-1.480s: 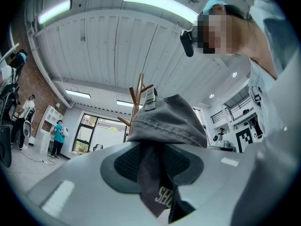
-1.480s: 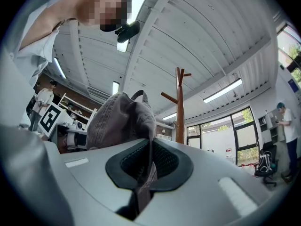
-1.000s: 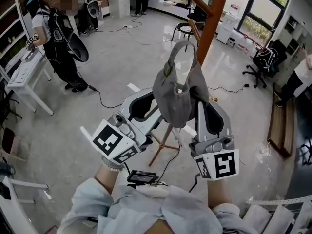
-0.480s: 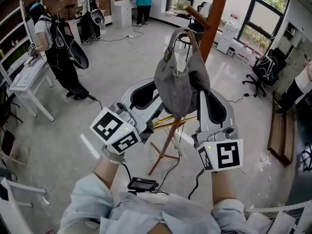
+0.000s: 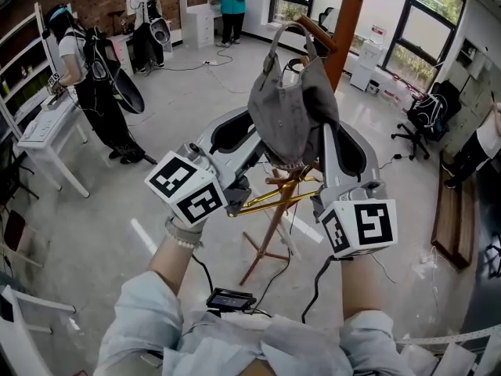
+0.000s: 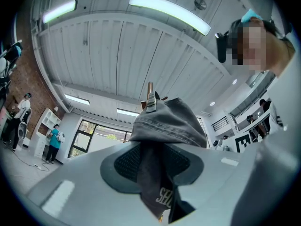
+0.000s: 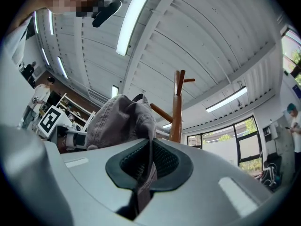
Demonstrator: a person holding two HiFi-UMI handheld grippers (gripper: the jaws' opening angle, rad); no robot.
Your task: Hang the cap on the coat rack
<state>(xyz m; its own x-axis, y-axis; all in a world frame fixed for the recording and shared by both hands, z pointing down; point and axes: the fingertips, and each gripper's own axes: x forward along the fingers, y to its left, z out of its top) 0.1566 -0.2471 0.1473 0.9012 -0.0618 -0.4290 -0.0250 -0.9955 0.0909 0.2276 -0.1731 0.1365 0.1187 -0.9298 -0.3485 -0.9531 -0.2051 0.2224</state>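
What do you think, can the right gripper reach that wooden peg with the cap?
Probably yes. The right gripper is shut on the cap, and the cap's strap is up beside the peg of the coat rack. Nothing shows between them, so the way looks free.

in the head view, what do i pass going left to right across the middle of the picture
white table → person in black → left claw → cap → right claw → black office chair
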